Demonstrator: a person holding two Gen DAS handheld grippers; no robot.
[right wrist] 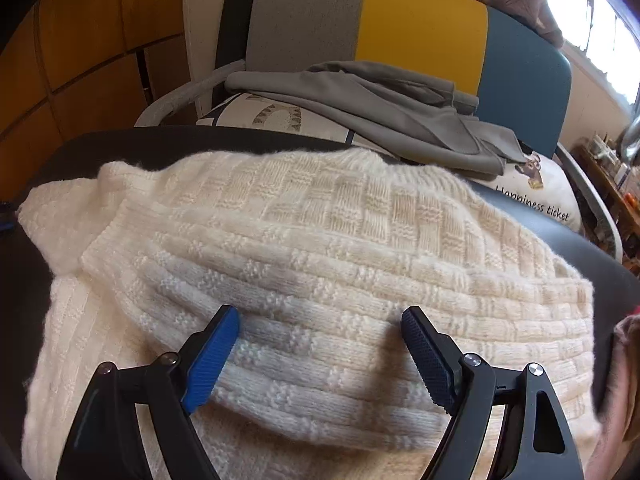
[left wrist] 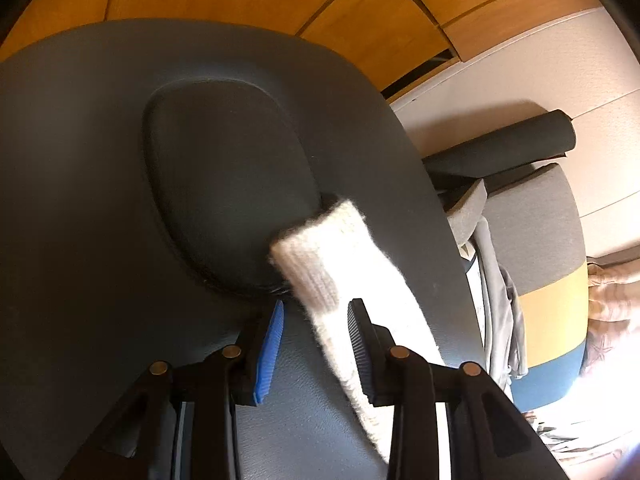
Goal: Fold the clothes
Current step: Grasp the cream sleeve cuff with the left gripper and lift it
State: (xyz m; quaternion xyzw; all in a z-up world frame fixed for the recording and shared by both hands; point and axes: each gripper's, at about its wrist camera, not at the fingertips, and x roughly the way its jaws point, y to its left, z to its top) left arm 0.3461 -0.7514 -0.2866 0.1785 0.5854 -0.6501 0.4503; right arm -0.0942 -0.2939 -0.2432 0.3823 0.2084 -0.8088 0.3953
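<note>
Here the cream sweater (right wrist: pixel 320 264) lies spread on a dark table (right wrist: pixel 592 248), one sleeve folded across its body. The right gripper (right wrist: pixel 320 354) hangs just over the knit with its jaws wide apart, nothing between the pads. At the table's far end the left gripper (left wrist: pixel 316 344) stands part open; a sleeve (left wrist: pixel 340 280) with a ribbed cuff runs between its fingers and lies against one pad, but the other pad is clear of it, so nothing is clamped. The cuff rests at the edge of a raised oval pad (left wrist: pixel 228 184) in the tabletop. Beyond the table stands a chair (right wrist: pixel 420 36) in grey, yellow and blue, a grey garment (right wrist: pixel 392 116) draped over a printed cushion (right wrist: pixel 544 196) on its seat.
</note>
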